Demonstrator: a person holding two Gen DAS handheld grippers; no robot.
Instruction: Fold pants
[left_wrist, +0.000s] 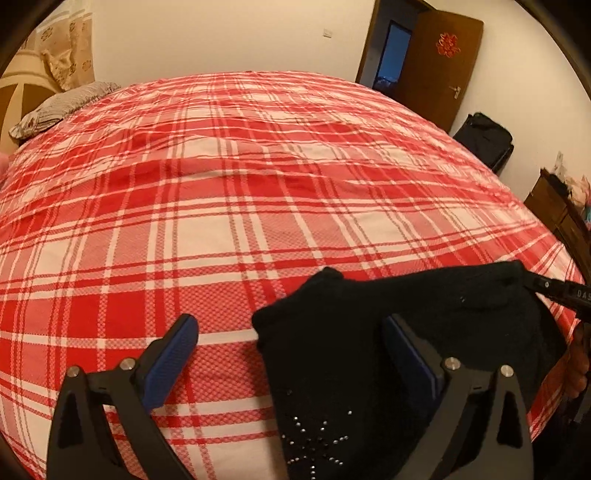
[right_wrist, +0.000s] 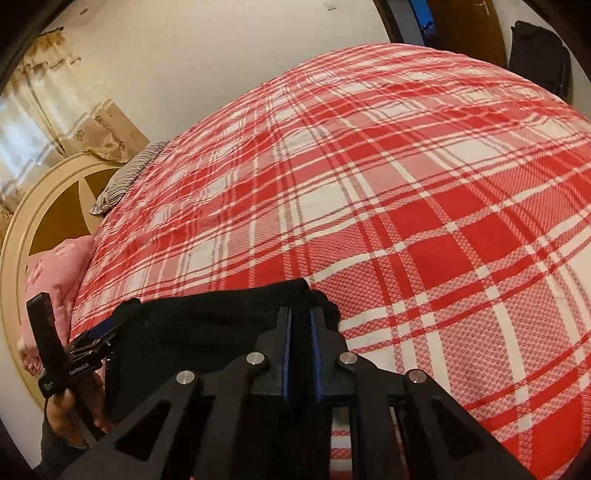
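Observation:
Black pants (left_wrist: 332, 369) with a rhinestone star near the bottom lie bunched at the near edge of the plaid bed (left_wrist: 258, 184). My left gripper (left_wrist: 290, 321) is open wide. Its left finger is over bare cover and its right finger over the pants, so the cloth's left edge falls between them. In the left wrist view the right gripper's tip (left_wrist: 546, 288) pinches the pants' upper right corner. My right gripper (right_wrist: 301, 317) is shut on a fold of the black pants (right_wrist: 207, 325), and the cloth stretches left to the open left gripper (right_wrist: 92, 336), which a hand (right_wrist: 70, 410) holds.
The red and white plaid cover (right_wrist: 406, 184) spreads far ahead of both grippers. A striped pillow (left_wrist: 62, 107), a pink pillow (right_wrist: 55, 266) and a cream headboard (right_wrist: 37, 206) are at the left. A brown door (left_wrist: 439, 62), a black bag (left_wrist: 484, 140) and a wooden dresser (left_wrist: 554, 210) stand to the right.

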